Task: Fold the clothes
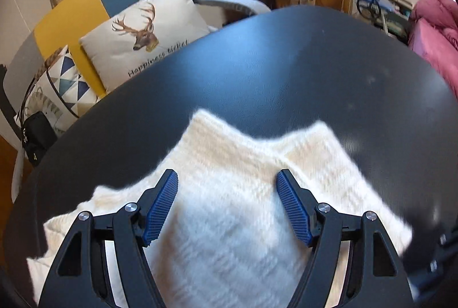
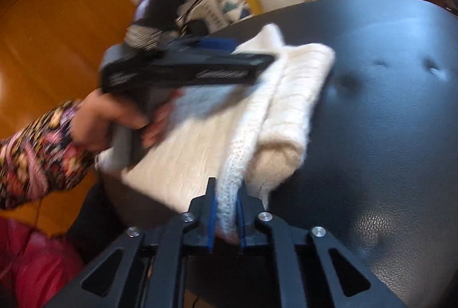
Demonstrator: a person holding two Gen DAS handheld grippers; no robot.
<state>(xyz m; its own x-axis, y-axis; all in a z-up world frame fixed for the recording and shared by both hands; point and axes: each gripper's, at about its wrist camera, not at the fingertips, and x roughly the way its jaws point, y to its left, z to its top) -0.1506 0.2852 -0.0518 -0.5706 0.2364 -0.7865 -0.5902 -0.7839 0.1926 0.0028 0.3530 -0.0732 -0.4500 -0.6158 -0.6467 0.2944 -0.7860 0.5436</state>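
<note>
Cream knitted sweater (image 2: 229, 119), partly folded, lies on black padded leather tabletop (image 2: 386, 136). Right gripper (image 2: 226, 210) pinches its near knit edge, jaws narrow, prob. to lift for next fold. Left gripper (image 1: 227, 204) hovers above w/ jaws wide, holding nothing.

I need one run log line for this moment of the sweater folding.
sweater: partly folded on black table | right gripper: shut on sweater edge | left gripper: open above sweater, holds nothing
</note>
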